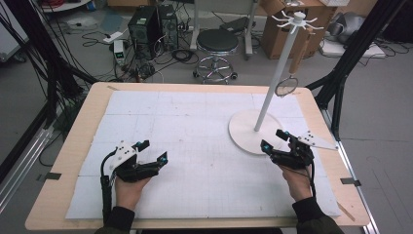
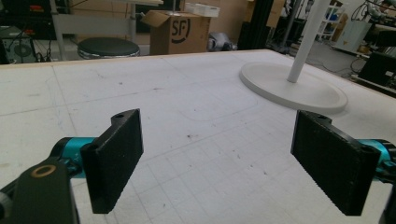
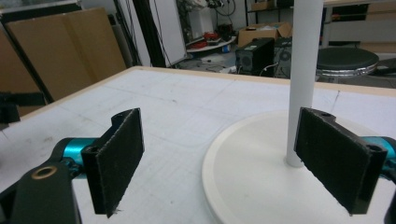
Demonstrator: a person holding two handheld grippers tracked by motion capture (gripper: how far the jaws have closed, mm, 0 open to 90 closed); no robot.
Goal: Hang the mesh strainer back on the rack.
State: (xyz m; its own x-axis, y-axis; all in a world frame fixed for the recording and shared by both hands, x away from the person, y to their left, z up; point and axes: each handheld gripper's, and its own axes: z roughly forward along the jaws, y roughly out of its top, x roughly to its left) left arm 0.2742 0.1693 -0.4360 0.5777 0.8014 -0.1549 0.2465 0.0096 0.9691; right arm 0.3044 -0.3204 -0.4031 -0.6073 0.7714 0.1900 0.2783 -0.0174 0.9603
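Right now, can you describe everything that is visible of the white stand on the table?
The white stand has a flat round base lying on the white mat at the table's right side, and a thin pole rising from it. At the top, a small hub with short radial hooks. A wooden-handled utensil with a wire loop hangs from one hook. The finish looks smooth, matte. The right gripper, open, is close to the base; contact cannot be judged.

The stand's pole [image 3: 306, 79] runs off the top edge, and its round base [image 3: 252, 186] off the bottom.
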